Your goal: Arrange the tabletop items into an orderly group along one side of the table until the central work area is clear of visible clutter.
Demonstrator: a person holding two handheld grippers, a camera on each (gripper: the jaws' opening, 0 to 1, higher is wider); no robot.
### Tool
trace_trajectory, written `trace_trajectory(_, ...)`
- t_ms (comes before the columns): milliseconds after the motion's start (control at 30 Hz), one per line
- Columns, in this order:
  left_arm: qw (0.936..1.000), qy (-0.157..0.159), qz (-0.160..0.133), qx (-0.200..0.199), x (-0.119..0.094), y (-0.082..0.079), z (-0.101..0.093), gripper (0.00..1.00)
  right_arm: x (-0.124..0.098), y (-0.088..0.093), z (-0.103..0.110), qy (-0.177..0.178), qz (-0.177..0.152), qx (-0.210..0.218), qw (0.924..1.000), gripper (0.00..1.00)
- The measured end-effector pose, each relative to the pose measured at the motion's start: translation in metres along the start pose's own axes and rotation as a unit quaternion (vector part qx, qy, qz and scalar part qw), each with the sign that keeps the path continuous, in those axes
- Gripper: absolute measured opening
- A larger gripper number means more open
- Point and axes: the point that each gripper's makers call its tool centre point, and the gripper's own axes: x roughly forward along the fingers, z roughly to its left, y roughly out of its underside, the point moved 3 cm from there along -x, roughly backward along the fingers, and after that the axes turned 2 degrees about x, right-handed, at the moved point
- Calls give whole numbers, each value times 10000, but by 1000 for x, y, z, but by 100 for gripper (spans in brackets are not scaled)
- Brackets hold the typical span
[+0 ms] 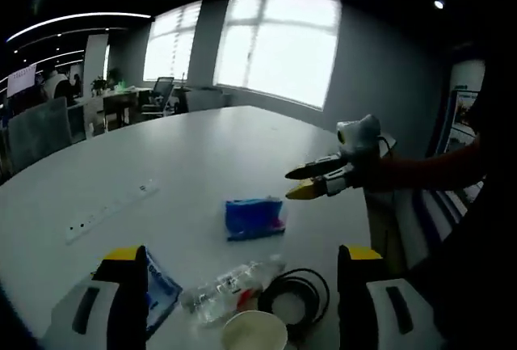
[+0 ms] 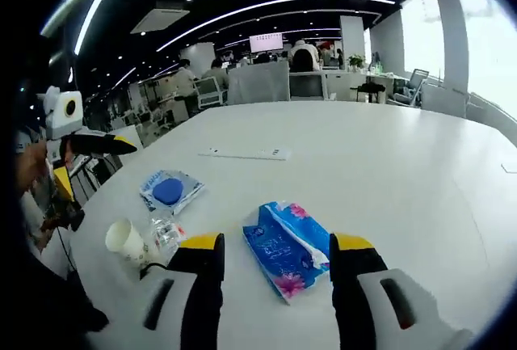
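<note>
A blue tissue pack (image 1: 254, 217) lies flat on the white table (image 1: 202, 156). My right gripper (image 1: 311, 182) hovers just right of it, held by a person's hand. In the right gripper view the tissue pack (image 2: 287, 249) lies between the open jaws of the right gripper (image 2: 279, 243), untouched. My left gripper (image 1: 242, 255) is open above a clear plastic bottle (image 1: 230, 285), a paper cup (image 1: 254, 330), a black cable coil (image 1: 299, 292) and a blue packet (image 1: 161, 289). The right gripper view shows the left gripper (image 2: 97, 144) at the table's left edge, over the cup (image 2: 125, 241), bottle (image 2: 166, 233) and packet (image 2: 170, 191).
A white power strip (image 1: 109, 212) lies on the table; in the right gripper view the power strip (image 2: 246, 153) is beyond the packet. Office chairs (image 2: 258, 82) and desks stand past the far edge, with people seated there. Windows (image 1: 279, 43) line one wall.
</note>
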Motion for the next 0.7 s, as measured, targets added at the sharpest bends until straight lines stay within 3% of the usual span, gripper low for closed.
trace_trajectory(233,9997,182,23,171,21,-4,1,89,-5,12,4,272,27,282,9992,62)
trace_trajectory(367,9991,296,146,260,36,-4,0,88,-5,20,4,463,40,343,9983,63)
trace_trajectory(500,9979,571,180,245,55,-3,-4,86,-6,27,4,667,29,489,9966,62)
trace_trajectory(633,9968,698,296,250,69,3,-7,86,-8,37,2,855,168,416,9953,49)
trace_trajectory(700,9964,708,337,330,77,5,-7,84,-5,42,-3,929,133,526,9942,49)
